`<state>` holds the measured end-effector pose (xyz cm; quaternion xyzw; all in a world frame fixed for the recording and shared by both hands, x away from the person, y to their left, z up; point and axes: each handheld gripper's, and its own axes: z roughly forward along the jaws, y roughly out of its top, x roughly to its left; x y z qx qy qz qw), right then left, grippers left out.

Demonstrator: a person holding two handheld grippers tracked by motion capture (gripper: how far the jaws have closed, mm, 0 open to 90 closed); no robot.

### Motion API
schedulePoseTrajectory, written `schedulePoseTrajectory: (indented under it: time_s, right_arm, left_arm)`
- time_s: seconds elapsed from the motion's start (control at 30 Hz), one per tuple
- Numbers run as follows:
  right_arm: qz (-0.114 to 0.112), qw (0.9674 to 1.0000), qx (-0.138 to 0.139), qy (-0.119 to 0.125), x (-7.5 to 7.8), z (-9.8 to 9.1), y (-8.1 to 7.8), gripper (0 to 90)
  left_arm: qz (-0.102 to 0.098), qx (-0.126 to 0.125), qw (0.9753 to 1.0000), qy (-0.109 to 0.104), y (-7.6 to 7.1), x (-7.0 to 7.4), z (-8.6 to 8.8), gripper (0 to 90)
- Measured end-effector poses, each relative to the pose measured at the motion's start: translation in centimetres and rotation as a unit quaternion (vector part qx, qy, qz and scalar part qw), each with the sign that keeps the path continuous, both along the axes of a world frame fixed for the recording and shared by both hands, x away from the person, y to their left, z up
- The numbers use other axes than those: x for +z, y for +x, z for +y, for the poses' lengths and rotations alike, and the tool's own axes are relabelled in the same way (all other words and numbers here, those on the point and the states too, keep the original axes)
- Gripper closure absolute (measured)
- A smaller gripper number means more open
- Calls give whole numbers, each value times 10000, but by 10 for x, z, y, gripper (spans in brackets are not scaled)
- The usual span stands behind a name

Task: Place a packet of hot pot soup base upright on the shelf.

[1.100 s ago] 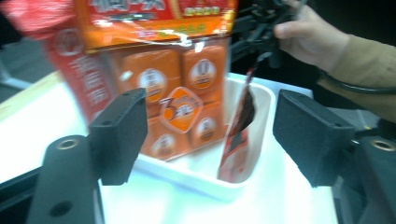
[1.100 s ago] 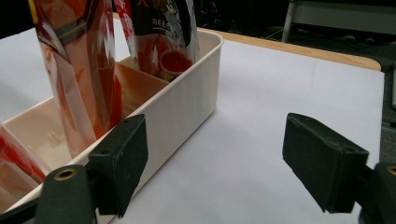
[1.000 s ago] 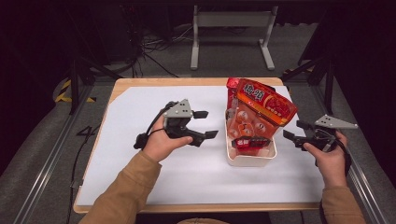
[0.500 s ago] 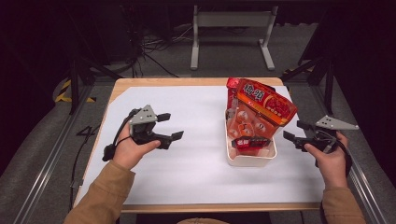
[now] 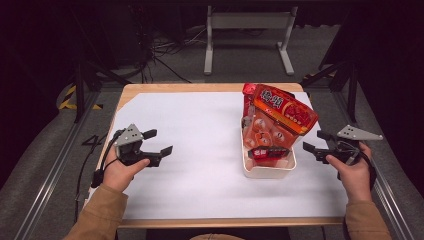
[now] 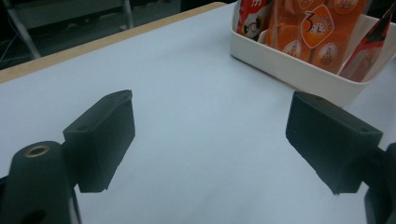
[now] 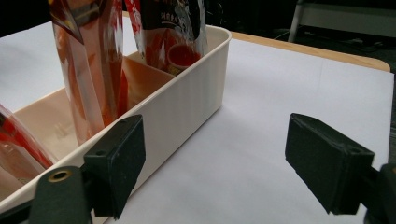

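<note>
A white bin stands right of centre on the table, packed with upright red and orange snack bags. My left gripper hovers low over the white sheet at the table's left, well apart from the bin. Its jaws are open and have just been opening, with nothing between them. In the left gripper view, this gripper faces bare sheet, with the bin and bags at the upper right. My right gripper is open just right of the bin. In its own view this gripper has one jaw beside the bin's wall, and the bags rise beyond.
A white sheet covers most of the wooden table. Dark floor, cables and a metal stand lie beyond the far edge. Frame rails run along both sides of the table.
My left hand has carried its gripper leftward and a little lower, away from the bin. The right gripper has stayed put.
</note>
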<state>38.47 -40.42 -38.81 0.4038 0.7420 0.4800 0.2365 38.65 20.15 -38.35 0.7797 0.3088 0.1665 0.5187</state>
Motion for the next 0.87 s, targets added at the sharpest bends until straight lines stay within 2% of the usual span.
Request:
schedulePoseTrajectory:
  time_s: [0.33, 0.4, 0.5, 0.6, 0.63, 0.73, 0.87]
  right_arm:
    - [0, 10000, 26, -25, -2, -1, 1, 208]
    - [7, 10000, 19, -26, -3, -1, 1, 208]
    - [22, 10000, 24, -32, -4, 0, 1, 206]
    - [32, 10000, 36, -45, -5, 0, 1, 205]
    - [35, 10000, 31, -46, -5, 0, 1, 205]
    - [48, 10000, 31, -52, -6, 0, 2, 205]
    - [64, 9999, 49, -76, -8, 2, 3, 205]
  left_arm:
    - [67, 192, 9998, -67, 1, -17, 17, 155]
    - [131, 259, 9995, -78, 4, -24, 18, 154]
    - [235, 359, 9991, 34, 9, -34, 20, 146]
    - [406, 433, 9982, -57, 13, -42, 23, 132]
    - [444, 449, 9979, -114, 13, -43, 24, 128]
    - [378, 481, 9980, -158, 13, -44, 25, 122]
    - [405, 466, 9980, -140, 13, -45, 25, 110]
